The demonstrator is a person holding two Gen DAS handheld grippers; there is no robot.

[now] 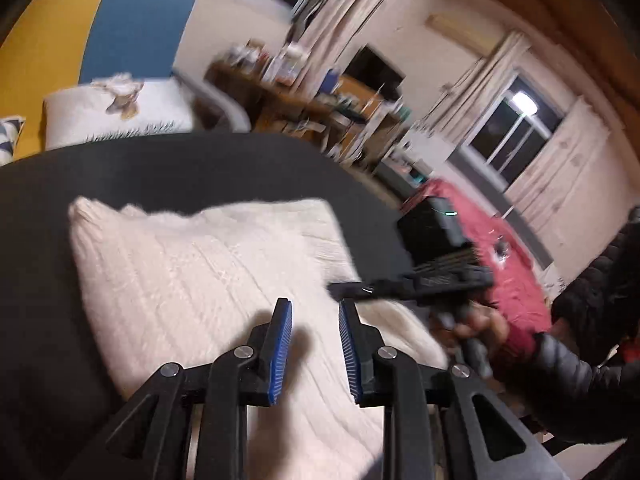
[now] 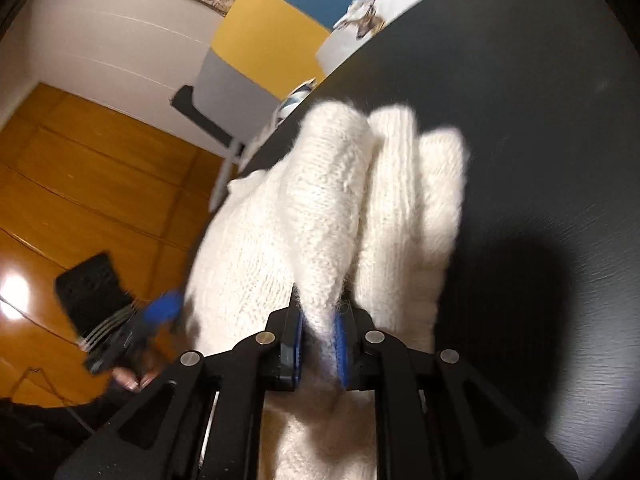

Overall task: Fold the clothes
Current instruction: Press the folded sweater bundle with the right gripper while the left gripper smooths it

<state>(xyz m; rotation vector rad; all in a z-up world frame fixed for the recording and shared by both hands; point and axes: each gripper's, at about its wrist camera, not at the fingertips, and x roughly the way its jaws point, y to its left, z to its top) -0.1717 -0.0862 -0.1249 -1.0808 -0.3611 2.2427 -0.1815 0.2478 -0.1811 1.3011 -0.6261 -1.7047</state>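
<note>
Cream-white fuzzy knitted sweater (image 2: 332, 208) lies on a dark round table (image 2: 540, 120), its long axis running from six o'clock toward twelve in the right wrist view. Right gripper (image 2: 320, 344) is nearer, clamped on a raised fold at its near end. Left gripper (image 1: 314, 344) hovers over the knit, jaws apart, gripping nothing.

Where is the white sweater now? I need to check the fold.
In both wrist views the white sweater lies on the dark table, a fold pinched in the right tool.
</note>
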